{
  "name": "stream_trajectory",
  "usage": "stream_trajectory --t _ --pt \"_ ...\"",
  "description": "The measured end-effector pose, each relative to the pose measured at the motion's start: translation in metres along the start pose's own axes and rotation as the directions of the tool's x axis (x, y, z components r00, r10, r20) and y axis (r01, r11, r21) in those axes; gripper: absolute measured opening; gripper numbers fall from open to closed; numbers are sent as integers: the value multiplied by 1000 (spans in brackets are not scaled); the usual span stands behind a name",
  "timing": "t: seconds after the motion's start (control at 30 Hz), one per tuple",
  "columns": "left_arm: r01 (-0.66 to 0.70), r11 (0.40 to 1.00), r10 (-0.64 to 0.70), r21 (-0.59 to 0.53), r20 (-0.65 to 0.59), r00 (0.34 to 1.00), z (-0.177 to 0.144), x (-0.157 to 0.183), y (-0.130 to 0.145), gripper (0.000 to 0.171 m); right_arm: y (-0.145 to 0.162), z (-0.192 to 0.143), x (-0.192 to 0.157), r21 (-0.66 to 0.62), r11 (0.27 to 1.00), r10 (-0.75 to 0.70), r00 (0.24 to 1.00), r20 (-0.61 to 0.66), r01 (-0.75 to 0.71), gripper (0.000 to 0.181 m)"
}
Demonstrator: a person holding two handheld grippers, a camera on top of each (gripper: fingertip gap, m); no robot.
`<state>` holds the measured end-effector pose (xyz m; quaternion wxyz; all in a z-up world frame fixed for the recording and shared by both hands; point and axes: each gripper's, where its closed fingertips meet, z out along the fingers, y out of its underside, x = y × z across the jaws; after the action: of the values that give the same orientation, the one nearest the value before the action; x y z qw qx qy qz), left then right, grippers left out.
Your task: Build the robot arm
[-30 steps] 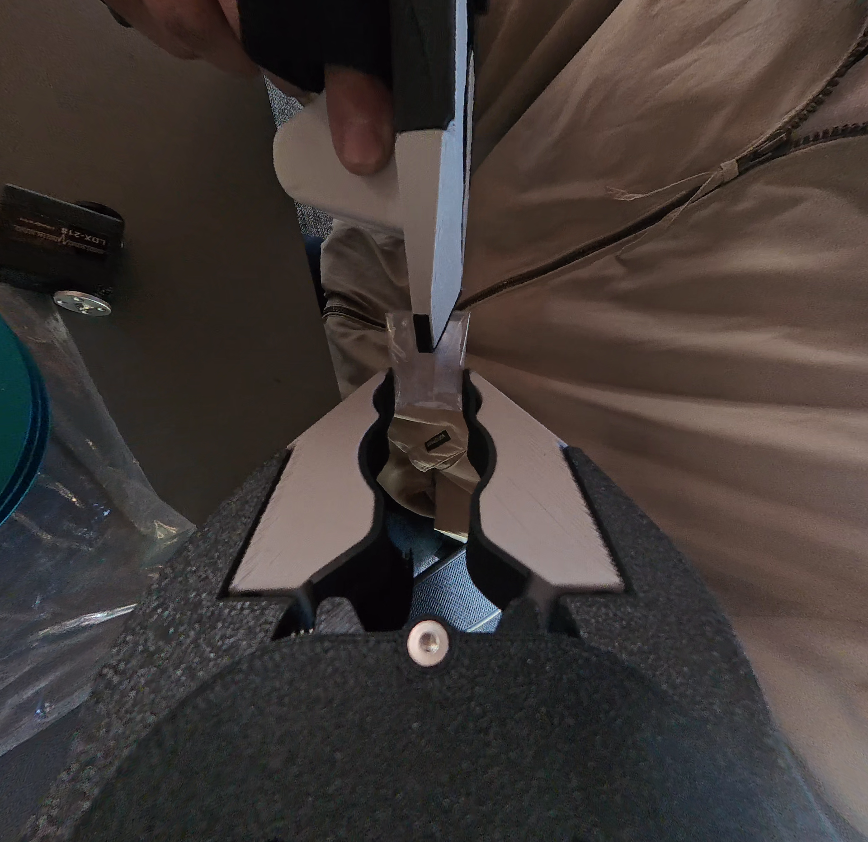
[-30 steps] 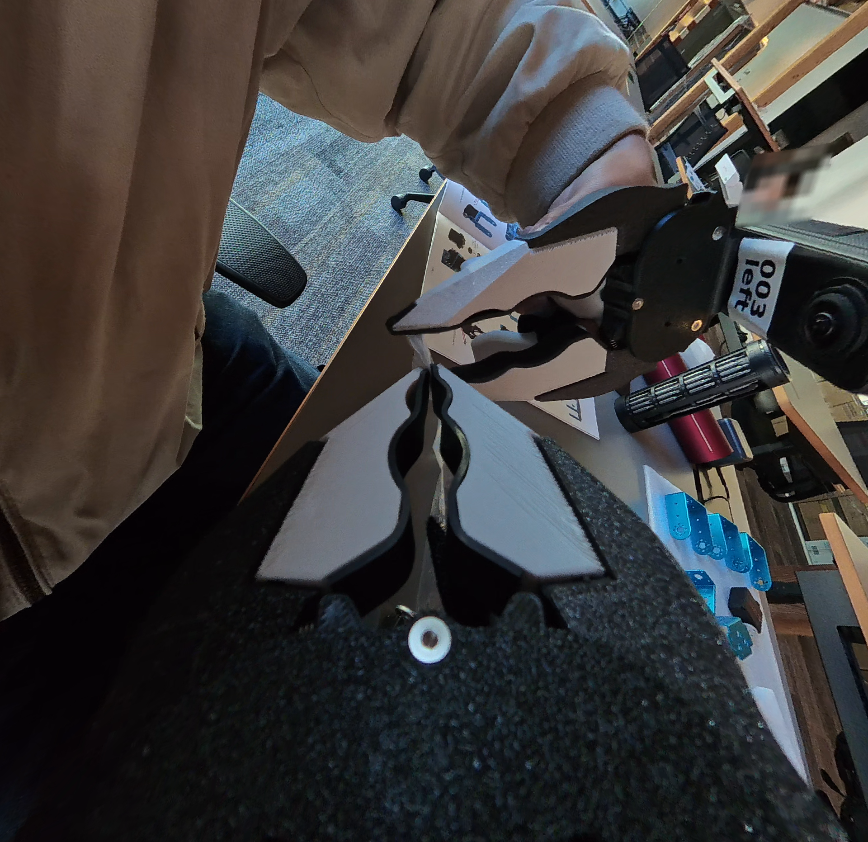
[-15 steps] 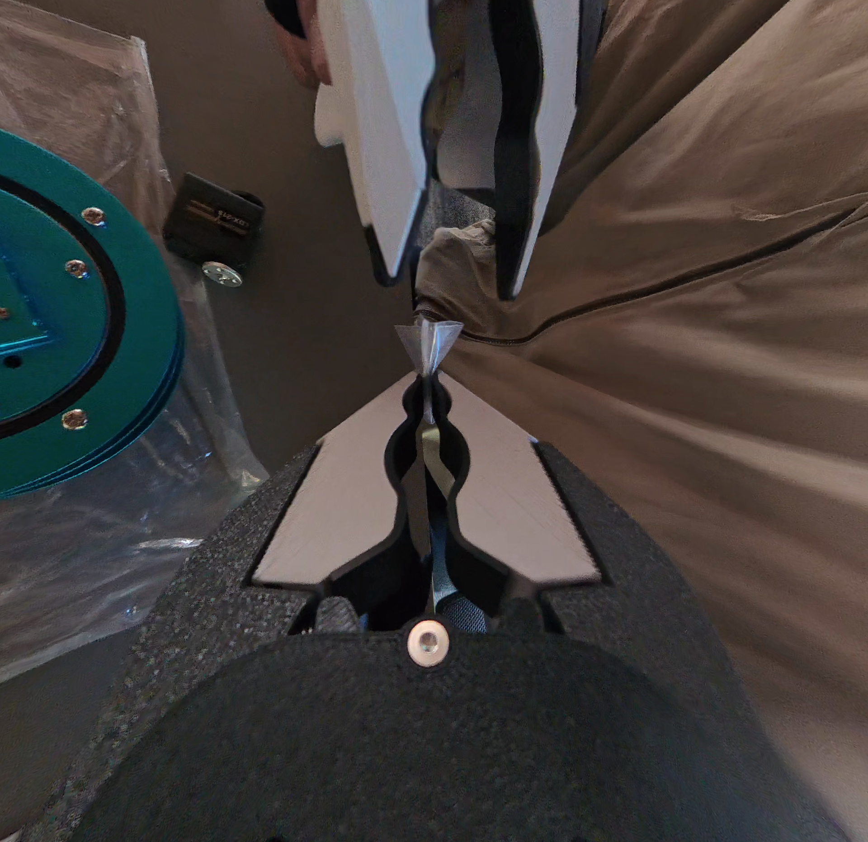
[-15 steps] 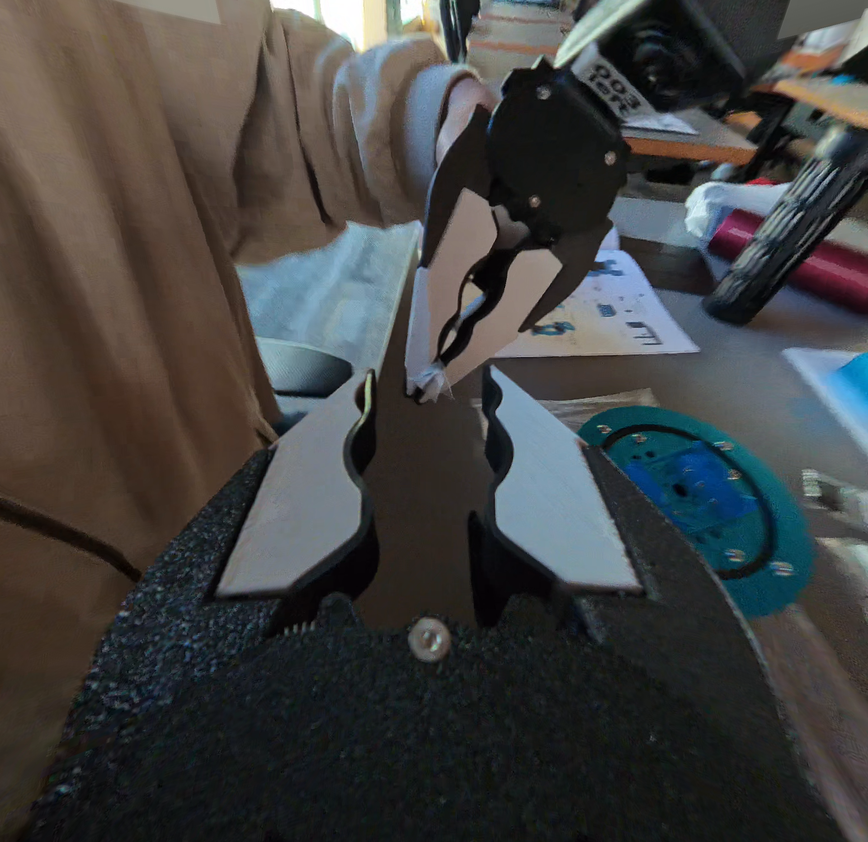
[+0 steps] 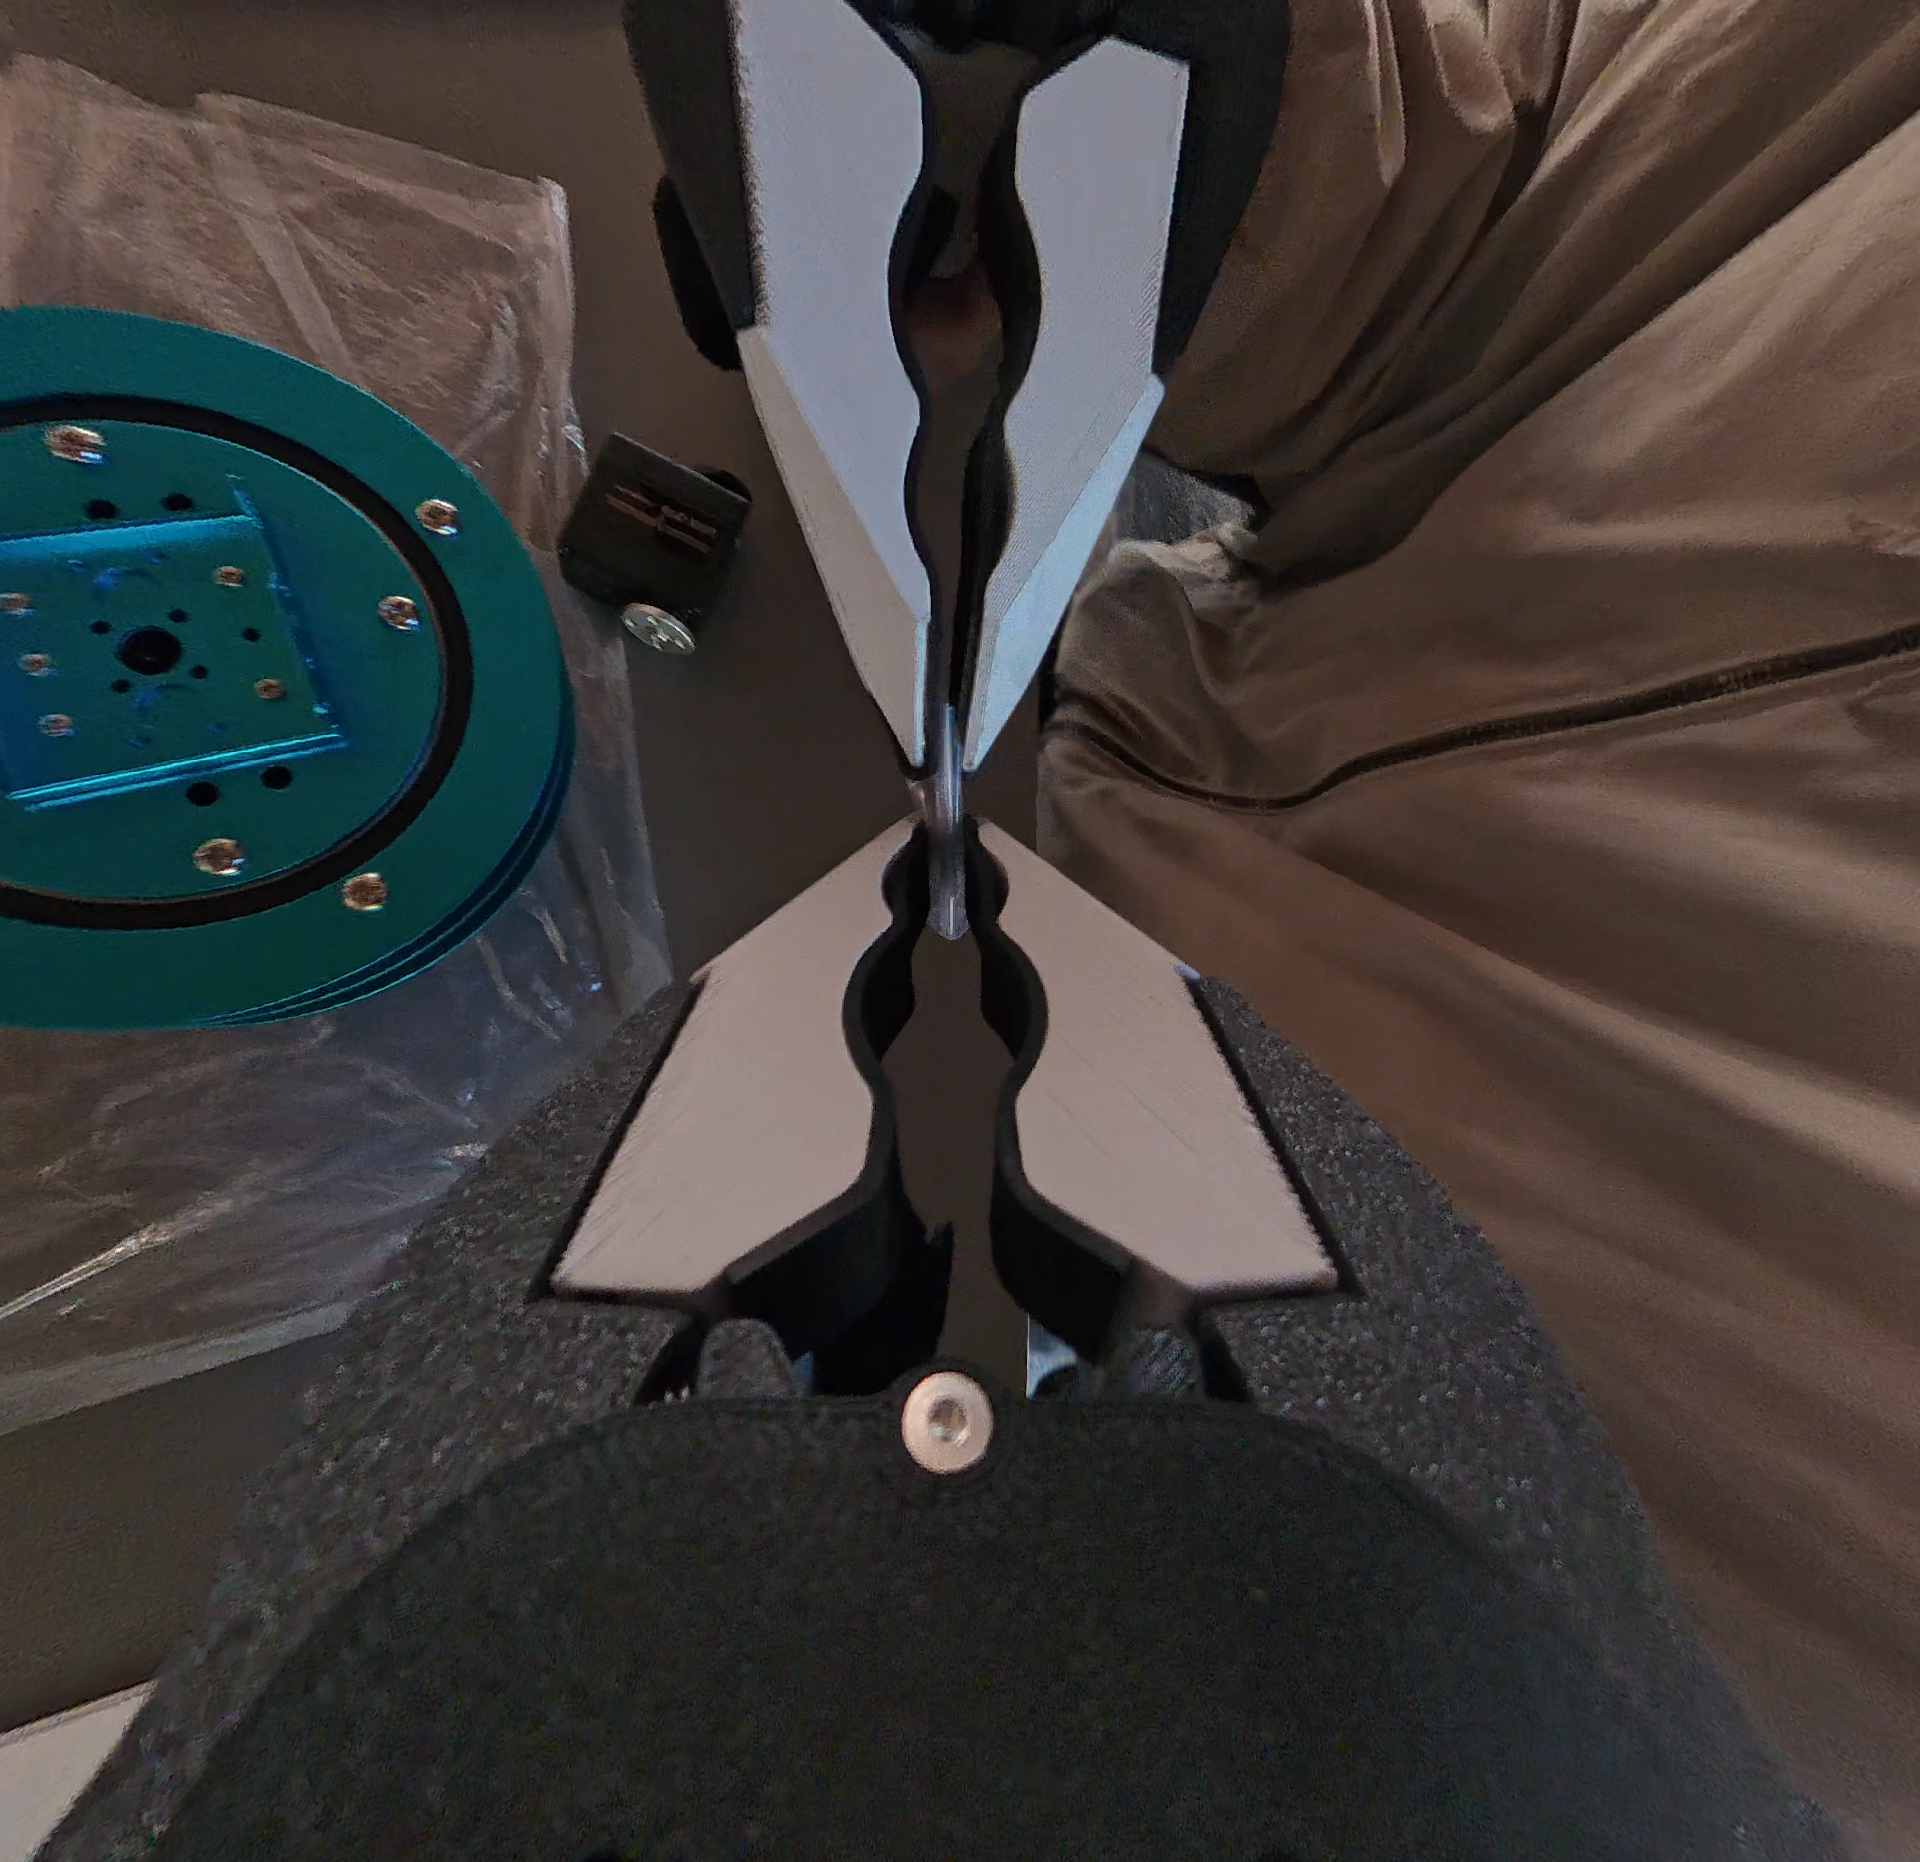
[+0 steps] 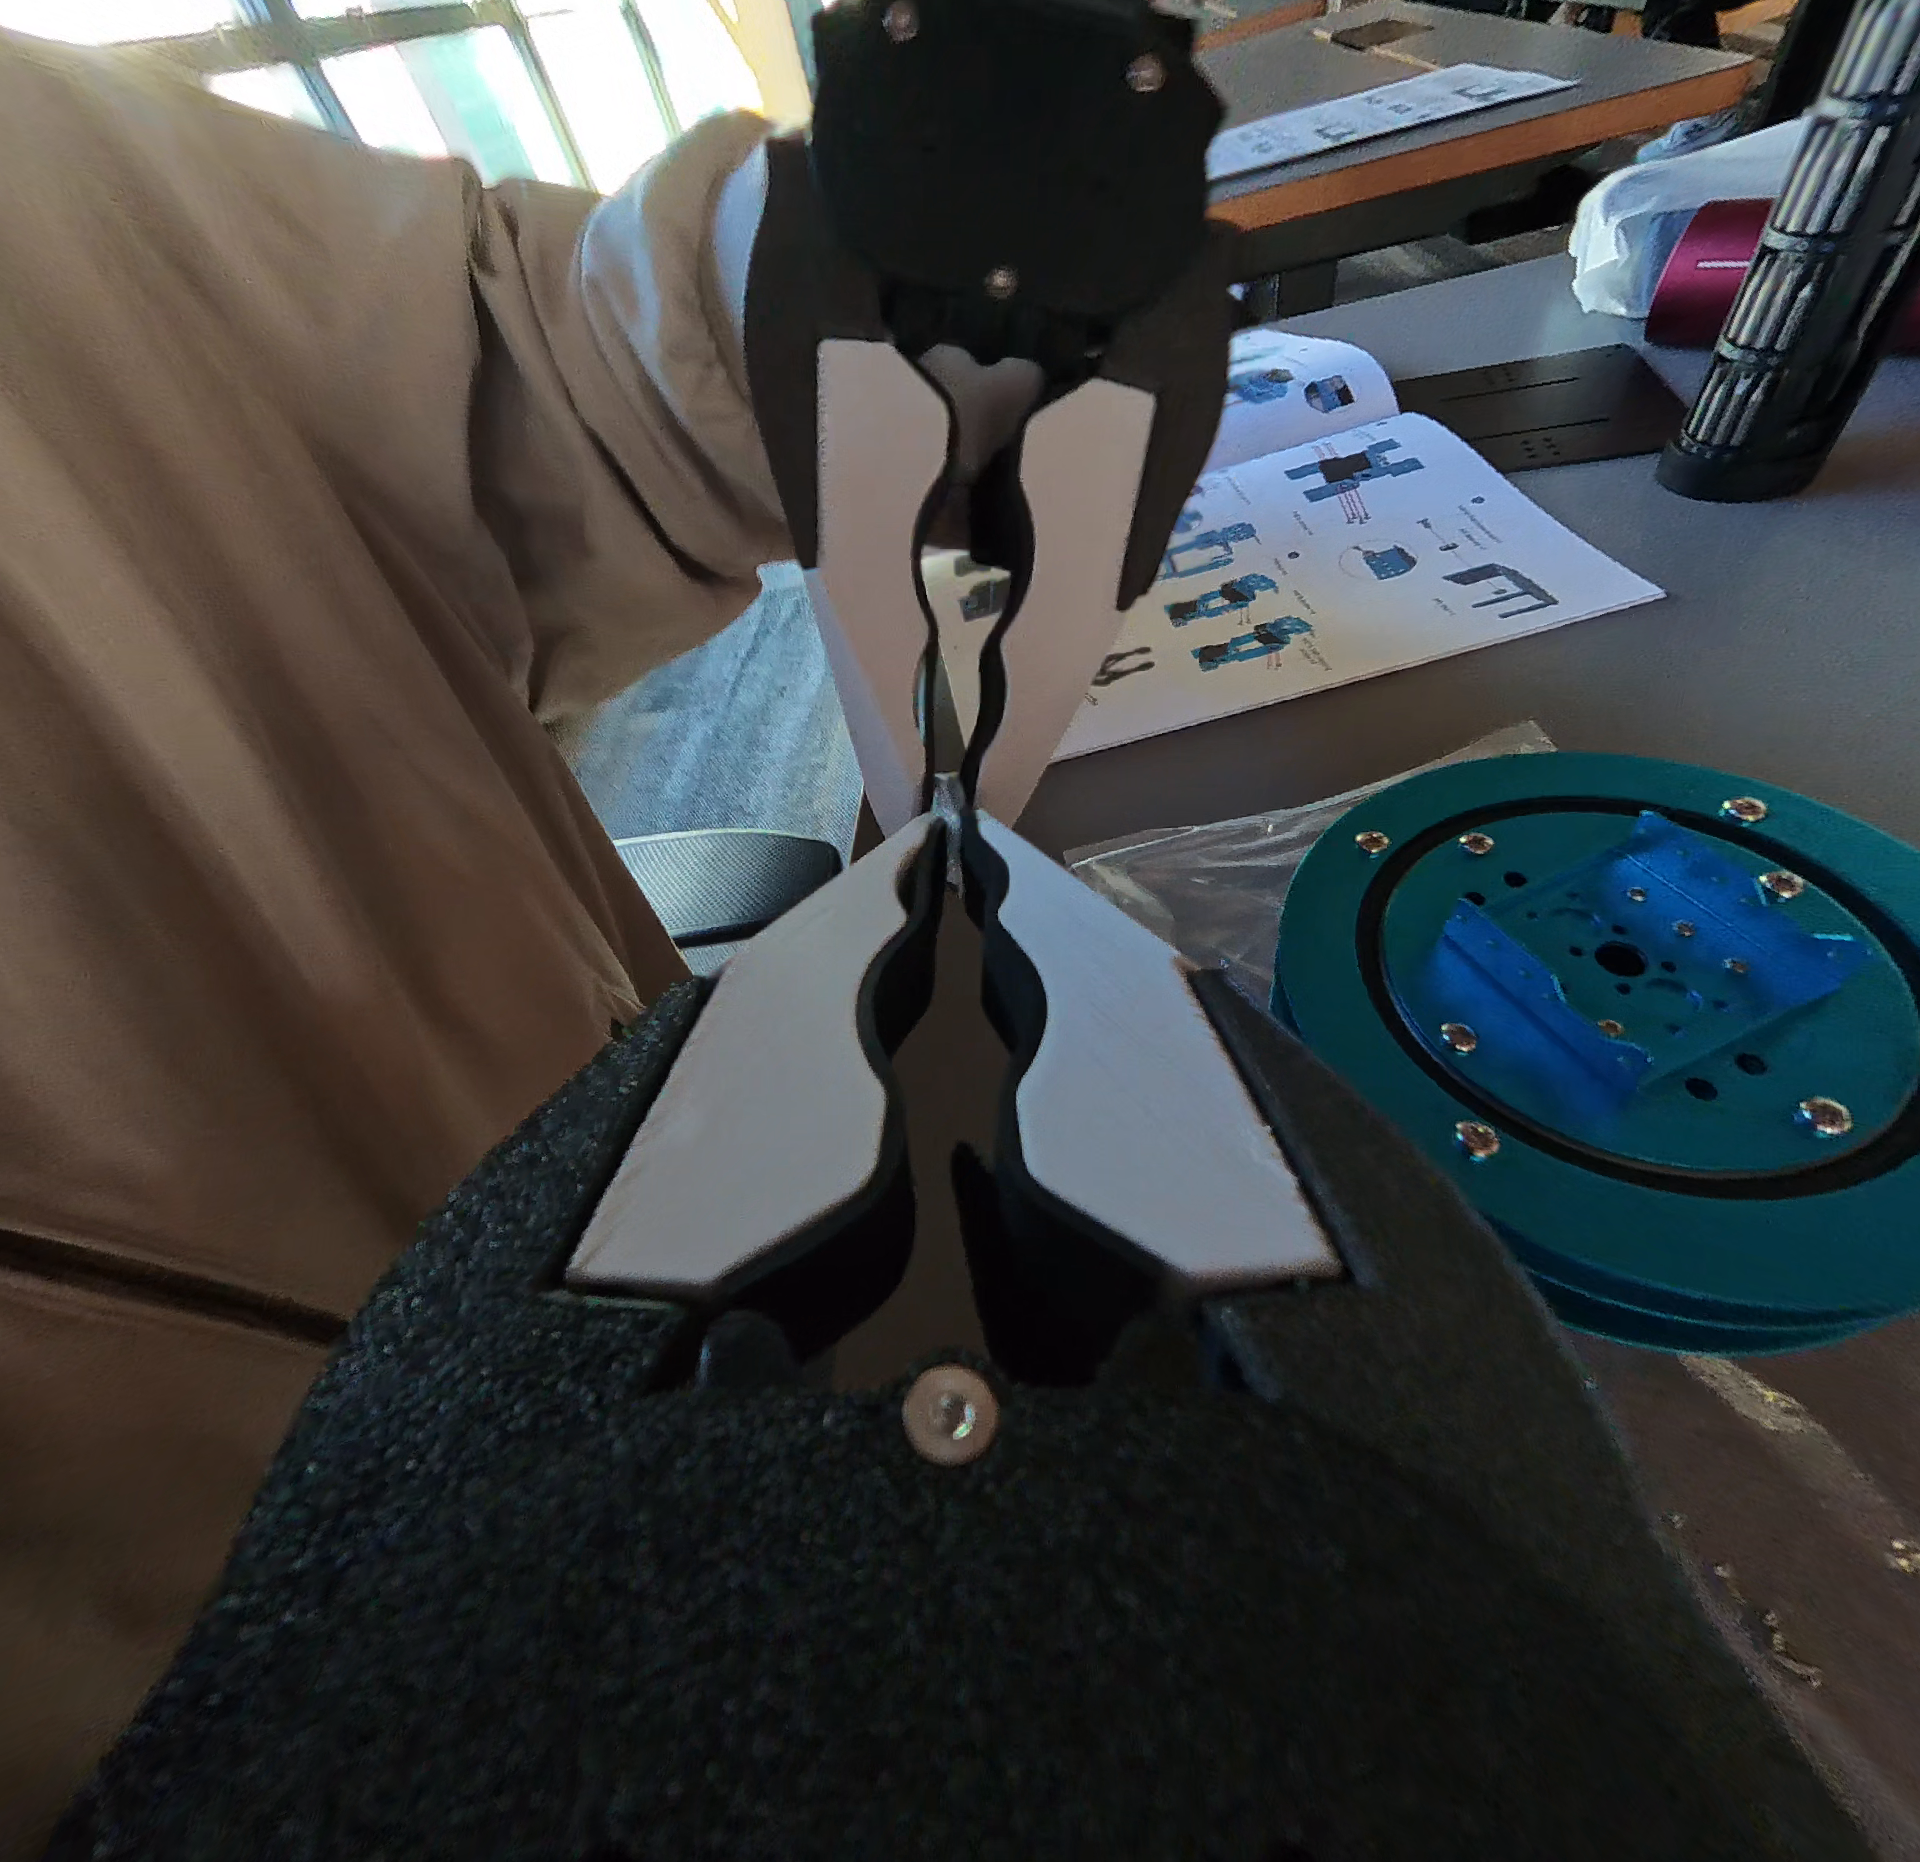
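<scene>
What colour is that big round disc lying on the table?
Teal, the round disc with a brighter blue bracket mounted at its centre; clearest in the right wrist view.

Teal disc point(image 5: 239, 669) runs off the left edge; clear scrap point(image 5: 943, 846) pinched between both fingertip pairs is too small to identify; plastic bag point(image 5: 312, 285) cropped.

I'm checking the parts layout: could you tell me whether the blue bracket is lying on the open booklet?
No, the blue bracket sits on the teal disc, apart from the open booklet farther back.

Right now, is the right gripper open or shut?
Shut: the right gripper pinches a small clear plastic piece tip to tip with the left gripper.
</scene>
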<state>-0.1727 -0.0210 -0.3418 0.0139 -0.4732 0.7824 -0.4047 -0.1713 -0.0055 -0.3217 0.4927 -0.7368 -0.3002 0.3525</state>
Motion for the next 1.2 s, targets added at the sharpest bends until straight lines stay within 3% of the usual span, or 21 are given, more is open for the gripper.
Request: stream_trajectory --t 0.17,0.33,0.4,0.53,0.77,0.93,1.2 --pt "-14 980 -4 198 87 996 -5 -4 -13 7 -6 -6 5 81 986 143 989 33 -146 0" --pt "65 895 -111 442 81 991 -9 -12 -20 14 -4 -11 18 157 947 278 960 23 -279 0" --pt "98 838 -149 537 51 988 -16 -14 -21 23 -2 -14 22 182 930 321 947 24 -320 0" --pt "144 676 -200 723 -8 980 -40 -17 -26 24 -4 -21 26 231 893 385 922 49 -385 0" --pt "154 704 -195 694 -20 981 -26 -12 -27 22 -10 -20 20 243 886 387 918 86 -395 0" --pt "162 716 -227 679 7 974 -22 -16 -28 4 -10 -20 21 252 877 395 913 105 -408 0" --pt "193 706 -249 681 -17 968 -22 -15 -31 0 -11 -23 19 248 919 303 952 49 -305 0"
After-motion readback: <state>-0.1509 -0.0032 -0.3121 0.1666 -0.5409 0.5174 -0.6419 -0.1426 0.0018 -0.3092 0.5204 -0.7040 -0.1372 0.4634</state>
